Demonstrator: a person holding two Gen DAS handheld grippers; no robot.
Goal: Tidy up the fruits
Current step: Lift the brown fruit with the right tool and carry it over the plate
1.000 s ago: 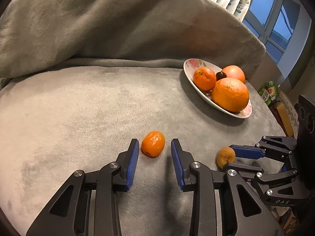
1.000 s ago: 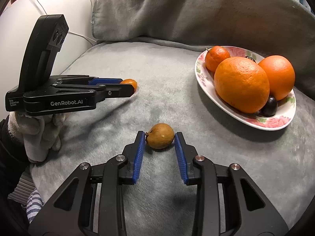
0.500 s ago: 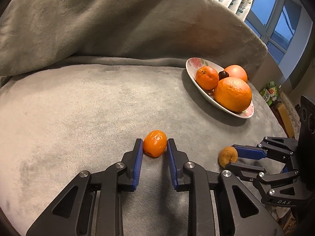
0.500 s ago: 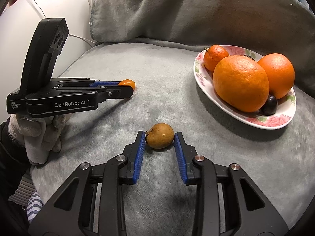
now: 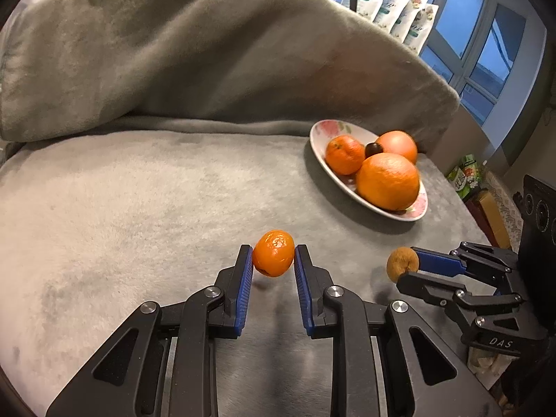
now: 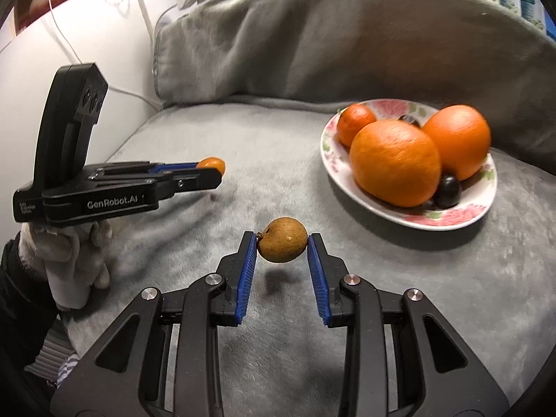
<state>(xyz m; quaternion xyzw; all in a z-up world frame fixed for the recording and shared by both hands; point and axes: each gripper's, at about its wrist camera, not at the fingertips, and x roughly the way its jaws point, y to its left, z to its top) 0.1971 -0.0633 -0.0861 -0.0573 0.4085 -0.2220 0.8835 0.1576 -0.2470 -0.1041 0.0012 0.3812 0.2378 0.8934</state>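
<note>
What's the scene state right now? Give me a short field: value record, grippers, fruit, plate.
left gripper: shut on the small glossy orange citrus fruit, lifted off the blanket, shadow beneath
right gripper: shut on the small round brown fruit, also lifted, shadow beneath
surface: grey plush blanket
plate: white oval floral-rimmed plate, on the blanket, ahead and right of both grippers
plate contents: two large oranges, one smaller orange mandarin, two small dark round fruits
fruit loose on blanket: none visible

Orange kumquat (image 5: pixel 273 258) between blue pads (image 5: pixel 244 292); brown fruit (image 6: pixel 282 239); white plate (image 6: pixel 451 213), pink floral rim, orange citrus (image 6: pixel 394 163), dark grape (image 6: pixel 447 186); grey blanket (image 5: pixel 139 201).
</note>
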